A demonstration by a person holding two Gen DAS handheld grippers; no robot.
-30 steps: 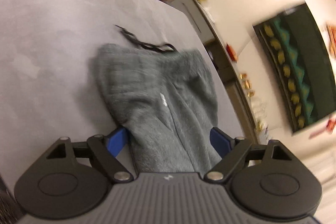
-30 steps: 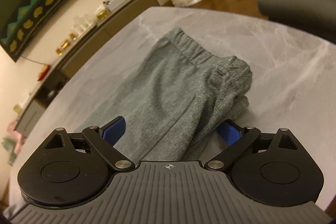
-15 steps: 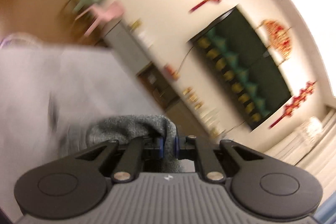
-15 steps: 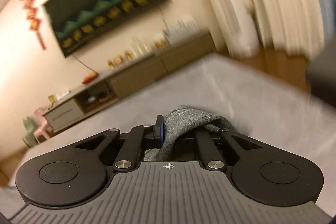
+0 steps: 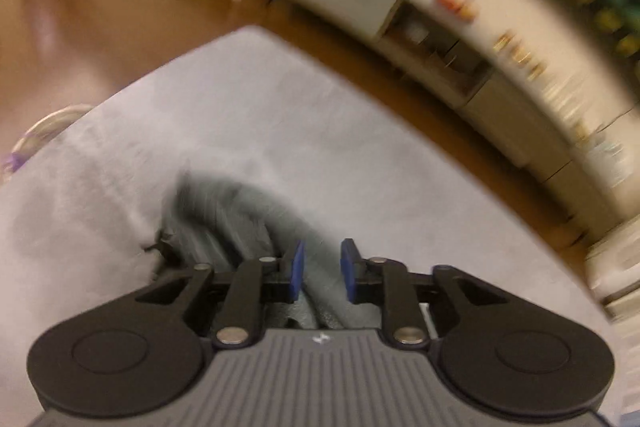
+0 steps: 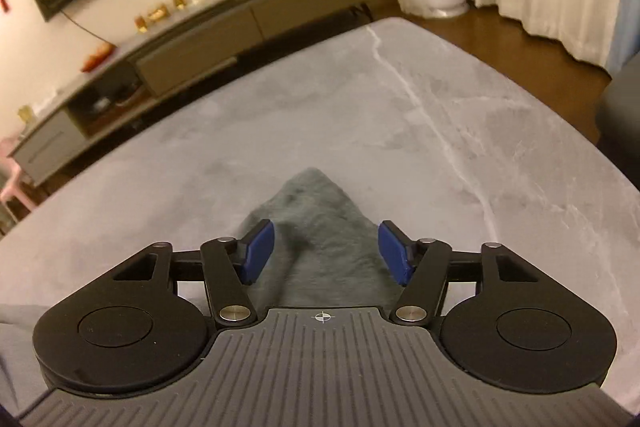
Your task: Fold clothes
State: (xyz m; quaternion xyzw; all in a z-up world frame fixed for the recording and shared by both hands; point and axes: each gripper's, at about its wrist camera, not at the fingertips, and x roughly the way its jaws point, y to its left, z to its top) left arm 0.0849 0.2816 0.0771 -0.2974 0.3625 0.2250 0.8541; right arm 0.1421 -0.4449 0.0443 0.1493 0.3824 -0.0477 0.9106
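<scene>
Grey sweatpants [image 6: 320,227] lie bunched on the marble-patterned table [image 6: 400,131], running toward twelve o'clock from both grippers. Left gripper [image 5: 322,269] fingers have just been opening, slightly apart with fabric between them, unpinched. Right gripper [image 6: 326,251] fingers have opened wide, straddling the cloth.

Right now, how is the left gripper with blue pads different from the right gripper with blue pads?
The left gripper has a narrow gap between its blue pads; the right gripper stands much wider. Both have just been opening. The grey knit garment under the left one is smeared with blur; under the right it lies as a sharp, clear peak. Shared: both have black arms, neither pinches the cloth, and both point down at the grey marbled table.
</scene>
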